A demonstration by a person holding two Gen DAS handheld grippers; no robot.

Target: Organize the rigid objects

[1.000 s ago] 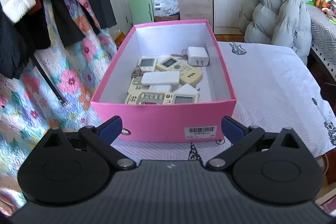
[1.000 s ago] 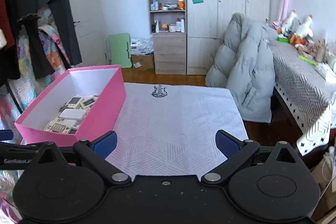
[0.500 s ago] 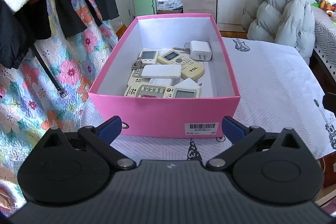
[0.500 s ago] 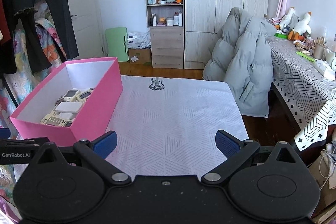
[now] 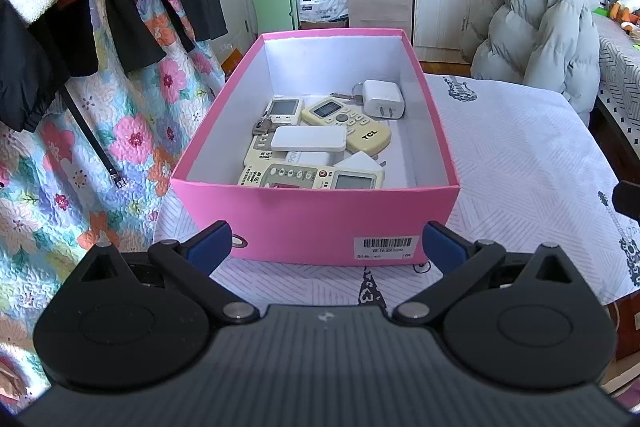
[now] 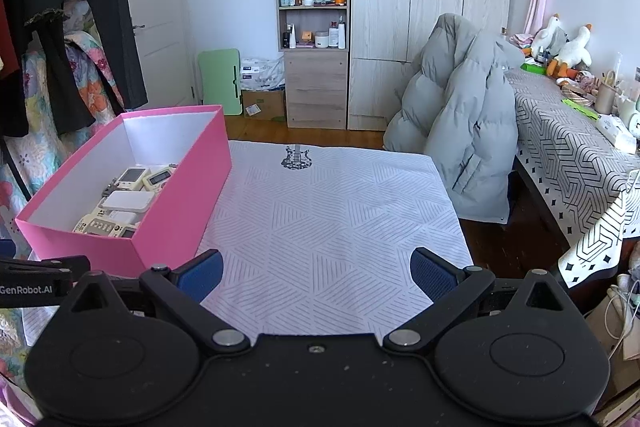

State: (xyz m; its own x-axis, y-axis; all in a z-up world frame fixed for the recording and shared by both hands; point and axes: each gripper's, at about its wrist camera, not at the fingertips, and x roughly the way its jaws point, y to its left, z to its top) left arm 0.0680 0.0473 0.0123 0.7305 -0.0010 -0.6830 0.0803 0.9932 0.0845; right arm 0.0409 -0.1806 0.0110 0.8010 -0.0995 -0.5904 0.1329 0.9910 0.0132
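I'm looking across a bedroom table covered with a white patterned cloth (image 6: 328,227), with a wardrobe and shelf unit (image 6: 314,27) against the far wall. My left gripper (image 5: 325,247) hangs just short of the near end of the pink box (image 5: 316,219), its blue-padded fingers (image 5: 208,241) spread wide and holding nothing, one pad near each front corner of the box without touching it as far as I can tell. My right gripper (image 6: 317,273) sits over bare cloth to the right of the box, fingers likewise wide apart and empty. Inside the box, nearest me, a long cream remote (image 5: 310,177) lies crosswise against the front wall; a flat white rectangular device (image 5: 308,139) rests on top of other remotes behind it. A yellowish remote marked TCL (image 5: 348,123) lies at an angle toward the right, with a small grey-screened remote (image 5: 284,109) to its left. A white plug adapter (image 5: 382,99) sits toward the back right, keys (image 5: 344,95) just beside it. Beyond the table a grey puffer jacket (image 6: 460,131) is draped over a chair, and a floral quilt (image 5: 80,147) hangs on the left under dark clothes.
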